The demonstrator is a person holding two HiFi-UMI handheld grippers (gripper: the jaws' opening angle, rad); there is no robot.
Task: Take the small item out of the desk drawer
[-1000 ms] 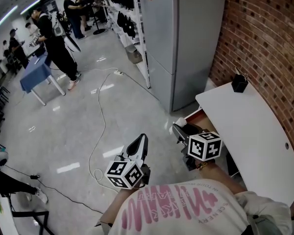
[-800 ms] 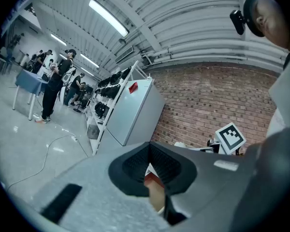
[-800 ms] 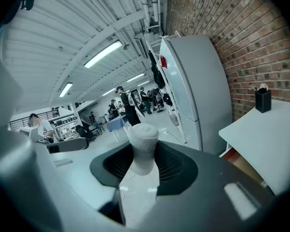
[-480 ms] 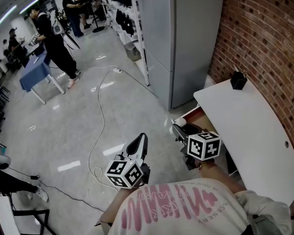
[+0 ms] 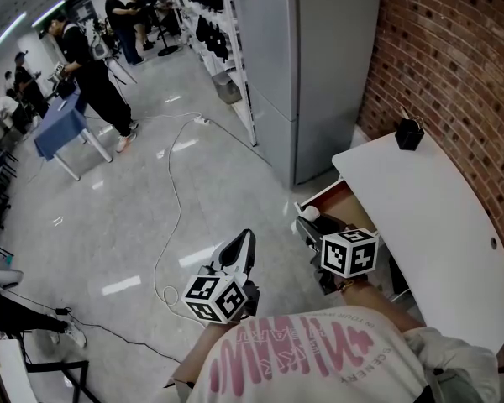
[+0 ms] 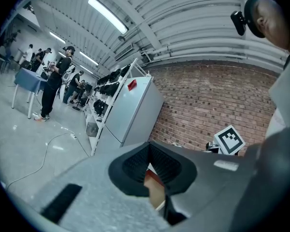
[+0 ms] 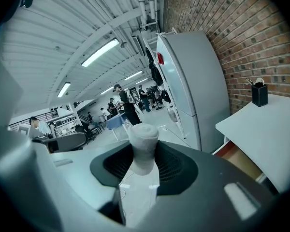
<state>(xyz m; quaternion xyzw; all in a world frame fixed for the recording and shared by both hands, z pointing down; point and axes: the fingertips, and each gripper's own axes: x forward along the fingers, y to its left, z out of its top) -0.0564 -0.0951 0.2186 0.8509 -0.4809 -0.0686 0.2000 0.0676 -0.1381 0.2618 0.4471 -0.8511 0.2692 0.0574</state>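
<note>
Right gripper view is showing the right gripper (image 7: 144,166) clamping a white roll (image 7: 143,141), long axis upright, already clear of the open drawer (image 7: 239,161) lying low to its right. Left gripper (image 6: 152,173) is hanging farther off, jaws seemingly slightly parted, empty. Nothing is showing as a label on the roll, and the shirt (image 5: 302,351) lettering is staying unreadable.

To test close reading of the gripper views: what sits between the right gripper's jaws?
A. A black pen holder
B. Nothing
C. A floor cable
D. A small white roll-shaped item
D: the right gripper view shows the right gripper clamped on the small white item, with a pad pressing on each side of it.
</note>
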